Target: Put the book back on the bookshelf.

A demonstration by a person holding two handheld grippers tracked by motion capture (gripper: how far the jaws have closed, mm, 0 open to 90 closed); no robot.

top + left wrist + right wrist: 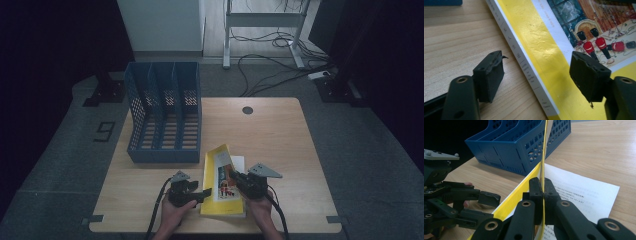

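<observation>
Yellow book cover (pixel 543 157) in right gripper (pixel 543 192)

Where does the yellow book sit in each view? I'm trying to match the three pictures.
High view: yellow book near the table's front edge, between both grippers.
Left gripper view: its white spine and cover run diagonally between the open jaws.
Right gripper view: its lifted cover pinched edge-on.
Shared landmark: blue file rack.

Left gripper (pixel 536 75) agape — right gripper (pixel 543 192) clamped

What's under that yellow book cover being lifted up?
Under the raised yellow cover, pinched by the right tongs, lies a white printed page. Its small text is unreadable; the pages beneath are hidden.
</observation>
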